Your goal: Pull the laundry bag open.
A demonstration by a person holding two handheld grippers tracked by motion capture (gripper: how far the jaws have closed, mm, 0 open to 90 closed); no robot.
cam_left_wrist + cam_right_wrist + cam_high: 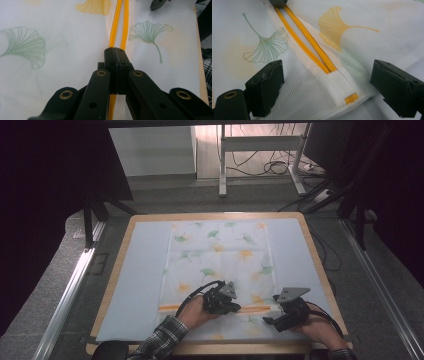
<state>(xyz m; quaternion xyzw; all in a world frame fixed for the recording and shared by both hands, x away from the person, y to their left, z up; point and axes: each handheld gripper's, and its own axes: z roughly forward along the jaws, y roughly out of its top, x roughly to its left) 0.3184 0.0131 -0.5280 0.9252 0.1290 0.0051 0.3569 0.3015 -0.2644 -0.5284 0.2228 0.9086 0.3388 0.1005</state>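
Observation:
A white mesh bag point(220, 255) printed with green and yellow ginkgo leaves lies flat on the mat. An orange zipper point(255, 309) runs across its near end. My left gripper point(235, 309) point(114, 50) is shut on the zipper slider, which the jaws hide. Ahead of it the two rows of orange teeth point(119, 22) stand apart; behind it they run as one line. My right gripper point(270, 321) point(328, 80) is open, its jaws on either side of the zipper's end under a white fabric tab point(342, 86).
A pale blue mat point(145, 270) covers the wooden table point(125, 245). Metal rails point(70, 290) flank the table on both sides. Beyond it stand a white desk frame point(222, 165) and loose cables point(275, 167) on the floor.

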